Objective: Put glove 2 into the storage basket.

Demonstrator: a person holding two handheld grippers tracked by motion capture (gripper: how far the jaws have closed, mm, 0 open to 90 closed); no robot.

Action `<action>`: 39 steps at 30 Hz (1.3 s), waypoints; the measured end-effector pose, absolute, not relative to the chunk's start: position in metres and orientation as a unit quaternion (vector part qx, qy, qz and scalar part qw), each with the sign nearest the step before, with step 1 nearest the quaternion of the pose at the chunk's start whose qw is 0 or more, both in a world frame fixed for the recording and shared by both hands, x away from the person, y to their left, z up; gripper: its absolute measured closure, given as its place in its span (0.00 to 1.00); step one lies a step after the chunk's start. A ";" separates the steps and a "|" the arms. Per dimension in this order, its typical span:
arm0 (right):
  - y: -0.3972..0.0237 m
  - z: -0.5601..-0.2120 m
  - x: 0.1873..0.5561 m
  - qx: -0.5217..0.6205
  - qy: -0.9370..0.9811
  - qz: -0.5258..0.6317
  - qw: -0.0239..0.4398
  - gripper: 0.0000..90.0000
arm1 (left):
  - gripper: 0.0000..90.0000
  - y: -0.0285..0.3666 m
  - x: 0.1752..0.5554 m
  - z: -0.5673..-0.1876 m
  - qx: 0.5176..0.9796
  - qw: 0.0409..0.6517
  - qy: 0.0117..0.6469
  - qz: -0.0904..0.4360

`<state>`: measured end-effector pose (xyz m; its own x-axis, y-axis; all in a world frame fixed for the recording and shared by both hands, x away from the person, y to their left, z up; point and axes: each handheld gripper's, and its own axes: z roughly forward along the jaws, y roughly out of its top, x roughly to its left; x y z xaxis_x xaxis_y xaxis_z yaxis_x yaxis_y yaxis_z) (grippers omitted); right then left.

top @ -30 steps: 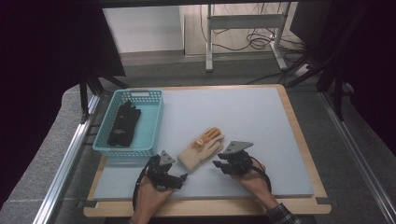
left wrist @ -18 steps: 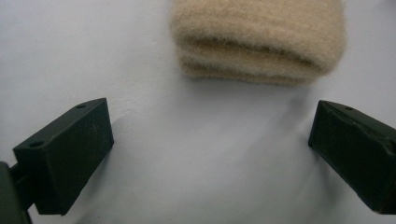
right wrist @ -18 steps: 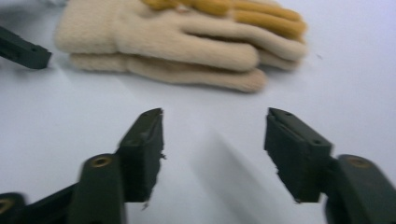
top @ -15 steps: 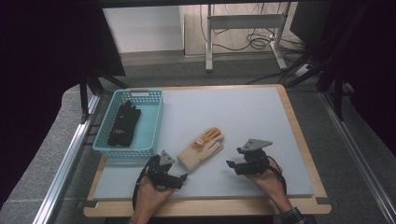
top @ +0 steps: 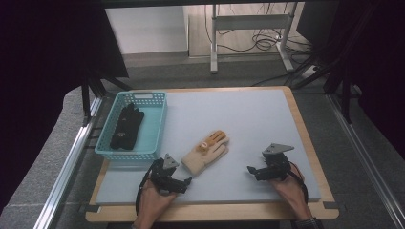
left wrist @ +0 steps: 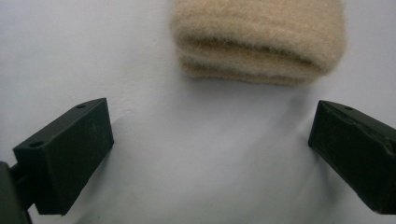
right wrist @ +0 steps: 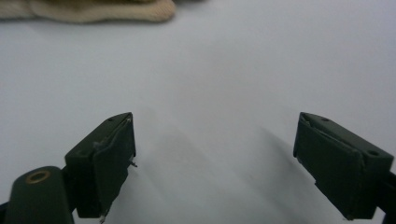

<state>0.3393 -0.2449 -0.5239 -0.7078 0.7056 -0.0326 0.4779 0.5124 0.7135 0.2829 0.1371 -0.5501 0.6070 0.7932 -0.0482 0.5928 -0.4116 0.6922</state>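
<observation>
— Since the beige glove (top: 206, 153) lies flat on the pale mat (top: 248, 124), just ahead of the left gripper (top: 184, 182) and touching neither tool, which step would you say is in hand?

— A pause between grasps, I'd judge; the right gripper (top: 252, 170) has let go and drawn off to the right side of the mat, well apart from the glove; its jaws have just been opening and stand spread wide, with bare mat between them in the right gripper view.

— And the left one?

— Spread as well; in the left gripper view the folded cuff of the glove (left wrist: 258, 42) sits beyond the two black jaws, centred on the gap but not yet inside it; nothing is pinched.

— So where does the glove belong?

— Likely the teal basket (top: 154, 143) at the mat's left edge, where a black glove (top: 127, 127) already lies; that is a guess from the layout, not a thing seen.

— What does the next move call for, then?

— The left gripper should ease forward until the cuff is between its jaws, keep low so the lower pad slips under the fleece, then close; the cloth is soft and thick, so a shallow bite may catch one layer alone and let the rest sag; the right gripper may need to come back to steady the fingers' end
</observation>
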 end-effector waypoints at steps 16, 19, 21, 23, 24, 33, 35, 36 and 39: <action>-0.250 -0.532 0.339 0.353 0.852 0.347 0.172 0.10 | 0.00 0.137 0.283 -0.550 0.825 0.347 0.422 0.144; -0.250 -0.532 0.339 0.353 0.852 0.347 0.172 0.10 | 0.00 0.137 0.283 -0.550 0.825 0.347 0.422 0.142; -0.250 -0.532 0.339 0.353 0.852 0.347 0.172 0.10 | 0.00 0.137 0.284 -0.550 0.826 0.347 0.421 0.142; -0.250 -0.532 0.339 0.353 0.852 0.347 0.173 0.10 | 0.01 0.138 0.284 -0.550 0.827 0.348 0.419 0.140; -0.250 -0.532 0.339 0.353 0.852 0.347 0.173 0.10 | 0.01 0.139 0.284 -0.549 0.828 0.348 0.418 0.139; -0.250 -0.532 0.339 0.354 0.851 0.347 0.173 0.10 | 0.04 0.139 0.285 -0.546 0.834 0.339 0.415 0.136; -0.250 -0.532 0.339 0.354 0.851 0.347 0.173 0.10 | 0.04 0.140 0.285 -0.543 0.833 0.346 0.412 0.127; -0.250 -0.532 0.339 0.354 0.851 0.347 0.173 0.10 | 0.04 0.140 0.285 -0.541 0.833 0.348 0.411 0.125; -0.250 -0.532 0.339 0.354 0.851 0.347 0.173 0.10 | 0.04 0.139 0.284 -0.535 0.833 0.353 0.407 0.126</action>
<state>0.3388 -0.2503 -0.5318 -0.6889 0.7232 -0.0486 0.4829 0.5079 0.7134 0.2841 0.1392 -0.5346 0.6370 0.7669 -0.0780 0.5897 -0.4197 0.6900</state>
